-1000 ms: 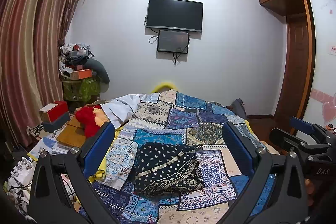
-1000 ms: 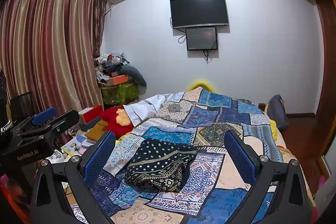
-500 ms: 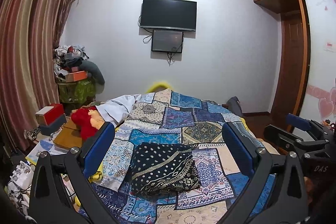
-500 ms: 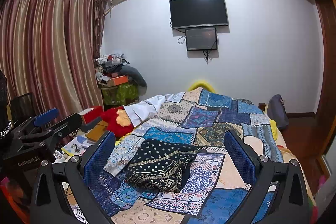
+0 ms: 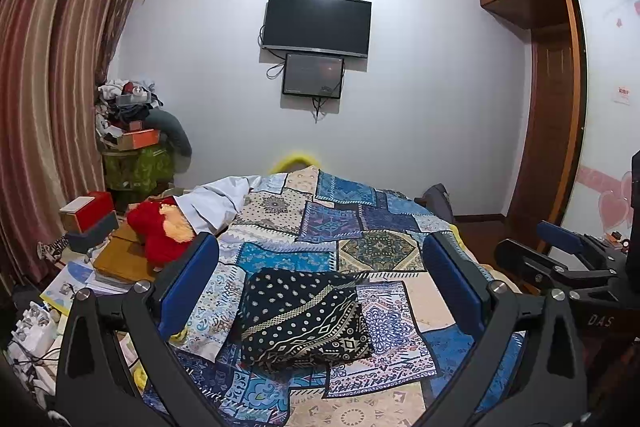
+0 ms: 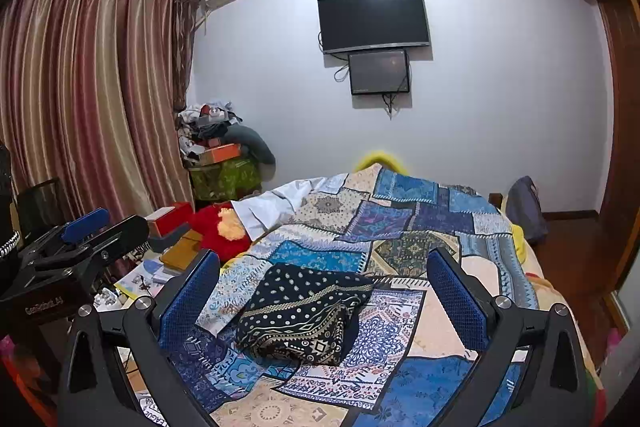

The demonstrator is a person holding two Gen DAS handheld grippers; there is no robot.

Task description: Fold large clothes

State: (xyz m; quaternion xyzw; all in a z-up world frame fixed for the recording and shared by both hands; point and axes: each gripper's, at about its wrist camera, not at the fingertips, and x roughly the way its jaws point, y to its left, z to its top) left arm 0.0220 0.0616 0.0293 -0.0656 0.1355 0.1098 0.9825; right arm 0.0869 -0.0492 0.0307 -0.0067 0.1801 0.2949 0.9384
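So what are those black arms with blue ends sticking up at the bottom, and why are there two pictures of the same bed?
Those are grabbers, each with two fingers, and a person holds one in each hand. Each carries a small camera looking along its fingers, so you get two pictures. One comes from the left gripper, the other from the right gripper. Both are wide open and hold nothing. On the patchwork bedspread lies a dark patterned garment, already folded into a neat bundle. A red plush toy sits beside the bed.
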